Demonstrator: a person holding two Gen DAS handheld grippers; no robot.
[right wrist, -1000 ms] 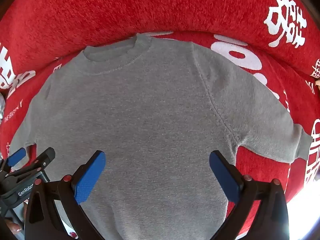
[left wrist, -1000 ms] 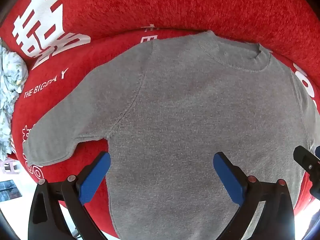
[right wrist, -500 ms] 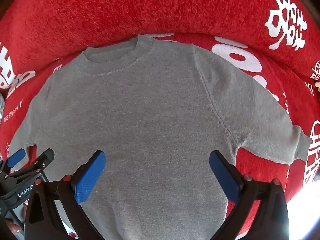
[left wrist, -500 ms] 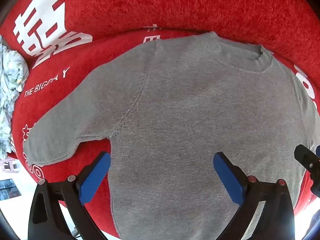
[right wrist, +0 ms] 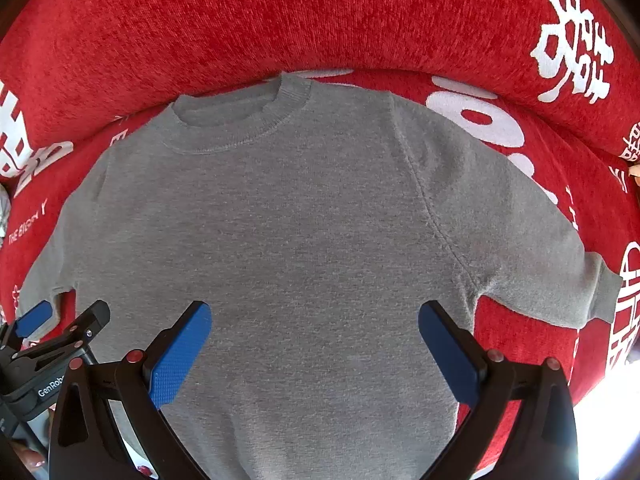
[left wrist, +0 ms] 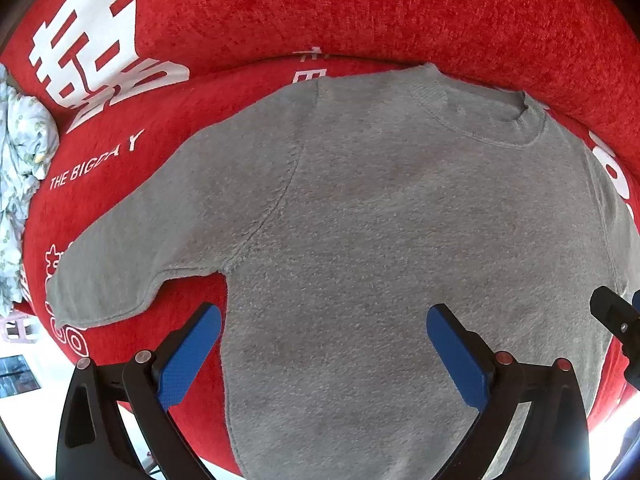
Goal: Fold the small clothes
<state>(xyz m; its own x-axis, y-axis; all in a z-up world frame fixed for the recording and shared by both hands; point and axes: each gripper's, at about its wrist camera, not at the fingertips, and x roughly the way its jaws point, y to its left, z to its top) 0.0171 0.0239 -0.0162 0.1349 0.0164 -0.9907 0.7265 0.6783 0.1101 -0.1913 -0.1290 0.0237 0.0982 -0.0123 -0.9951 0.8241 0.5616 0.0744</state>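
Patterned cloth (left wrist: 18, 184) bunched at far left of the sweater (left wrist: 380, 240), off its left sleeve (left wrist: 132, 256); sweater itself lies face up and flat on the red cushion (left wrist: 360, 12), collar (left wrist: 480, 116) toward the cushion's raised back, hem toward the cameras; left sleeve spread out to the side, cuff near the cushion's front edge; white lettering on the cushion shows just beyond that sleeve; left gripper (left wrist: 324, 344) hovers above the lower left body of the sweater, jaws spread wide, nothing between them, one blue pad (left wrist: 188, 360) over red cushion beside the side seam, the other over grey knit; right gripper (right wrist: 314, 340) hangs over the lower middle of the sweater, also released and empty, both pads over fabric; right sleeve (right wrist: 552, 272) spread out, cuff short of the cushion's right edge; change over the last second is tiny; in the left view the sweater sits slightly lower and the collar a touch further right than a second ago, so the left gripper seems to have drifted only a little; right view is nearly identical; no fold started, sleeves both untouched; judgement: task at its very start, both grippers lined up before a first grab, probably a sleeve or the hem corners; loose knit may bunch if pinched too shallow.
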